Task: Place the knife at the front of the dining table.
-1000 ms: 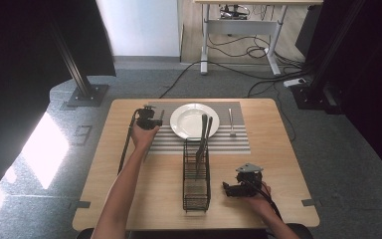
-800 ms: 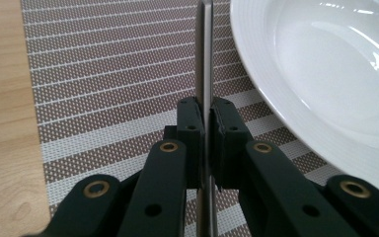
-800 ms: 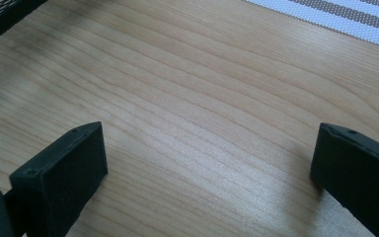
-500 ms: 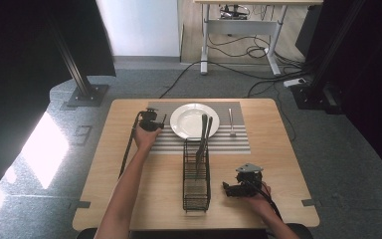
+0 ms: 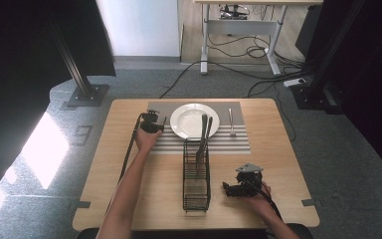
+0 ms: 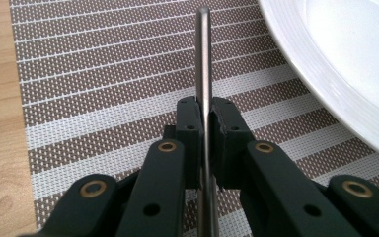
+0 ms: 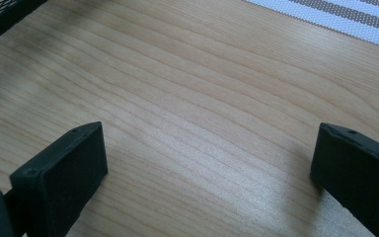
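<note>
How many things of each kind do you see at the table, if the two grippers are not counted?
White plate: 1
Striped placemat: 1
Black wire rack: 1
Metal cutlery pieces: 4 (one held in the left gripper, two standing in the rack, one lying on the placemat)
Total: 7

The left gripper [image 5: 151, 123] sits toward the far left part of the table, its forearm stretched forward from the near edge, its jaws nearly together on a thin metal strip. The right gripper [image 5: 238, 185] rests low near the near right corner, jaws standing wide apart.
</note>
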Motion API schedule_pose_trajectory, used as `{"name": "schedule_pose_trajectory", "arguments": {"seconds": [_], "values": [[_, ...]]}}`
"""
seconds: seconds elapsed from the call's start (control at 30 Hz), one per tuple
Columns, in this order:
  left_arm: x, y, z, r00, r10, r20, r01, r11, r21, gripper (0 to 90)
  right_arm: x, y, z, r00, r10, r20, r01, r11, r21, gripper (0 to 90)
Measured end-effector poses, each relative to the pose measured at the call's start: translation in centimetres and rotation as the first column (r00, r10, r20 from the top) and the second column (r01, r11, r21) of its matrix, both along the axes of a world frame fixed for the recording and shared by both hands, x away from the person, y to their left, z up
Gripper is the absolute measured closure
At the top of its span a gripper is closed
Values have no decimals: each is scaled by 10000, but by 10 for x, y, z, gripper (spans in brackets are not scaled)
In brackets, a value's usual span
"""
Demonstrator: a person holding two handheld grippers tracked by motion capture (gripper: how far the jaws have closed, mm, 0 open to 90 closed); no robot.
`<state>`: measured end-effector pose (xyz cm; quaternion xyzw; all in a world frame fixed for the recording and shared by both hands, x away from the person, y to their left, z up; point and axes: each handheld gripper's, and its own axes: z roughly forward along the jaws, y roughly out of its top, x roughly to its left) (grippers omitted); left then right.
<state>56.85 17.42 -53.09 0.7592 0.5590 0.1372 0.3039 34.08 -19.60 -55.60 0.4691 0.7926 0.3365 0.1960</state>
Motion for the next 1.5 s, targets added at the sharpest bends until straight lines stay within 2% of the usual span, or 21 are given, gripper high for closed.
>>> {"name": "schedule_pose_trajectory", "arguments": {"seconds": [0.27, 0.5, 0.6, 0.7, 0.83, 0.93, 1.0, 1.13, 1.23, 1.3, 1.4, 1.5], "values": [[-2, 1, -1, 9999, 15, 117, -14, 10000, -51, 810, 0, 0, 0, 10000, 46, 11, -46, 10000, 3, 11], [-2, 6, 0, 9998, 92, 179, -97, 9996, 256, 792, 0, 0, 0, 10000, 51, 13, -51, 10000, 3, 11], [-3, 12, 1, 9999, 108, 119, -109, 9999, 63, 782, -1, 0, 0, 10000, 46, 9, -46, 10000, 3, 11], [-5, 14, 1, 9998, 66, 181, -67, 10000, 46, 783, 0, 0, 0, 10000, 51, 13, -51, 10000, 1, 11], [-10, 16, 3, 9996, -4, 290, 3, 10000, 39, 771, 0, 0, 0, 10000, 51, 13, -51, 10000, 0, 11], [-19, 20, 6, 9993, -45, 372, 44, 10000, 20, 770, 0, 0, 0, 10000, 49, 8, -49, 10000, 2, 11], [-26, 21, 5, 9995, -167, 258, 168, 9998, -42, 767, 0, 0, 0, 10000, 52, 10, -52, 10000, -5, 10], [-37, 20, 1, 9991, -288, 306, 277, 9990, 353, 758, -1, 1, 0, 9999, 122, 4, -122, 9999, -11, 10], [-42, 22, -2, 9989, -215, 417, 198, 9990, 406, 781, -1, 1, 0, 9999, 164, 0, -164, 9999, -14, 10], [-42, 22, -2, 9988, -177, 459, 160, 9991, 381, 793, -1, 1, 0, 9998, 175, -22, -175, 9998, -1, 9], [-40, 19, -2, 9986, -167, 510, 135, 9980, 614, 799, -1, 1, 0, 9998, 174, -15, -174, 9998, -9, 9], [-33, 16, -3, 9976, 66, 691, -102, 9986, 515, 802, -1, 2, 0, 9999, 168, -18, -168, 9999, -9, 8]]}}
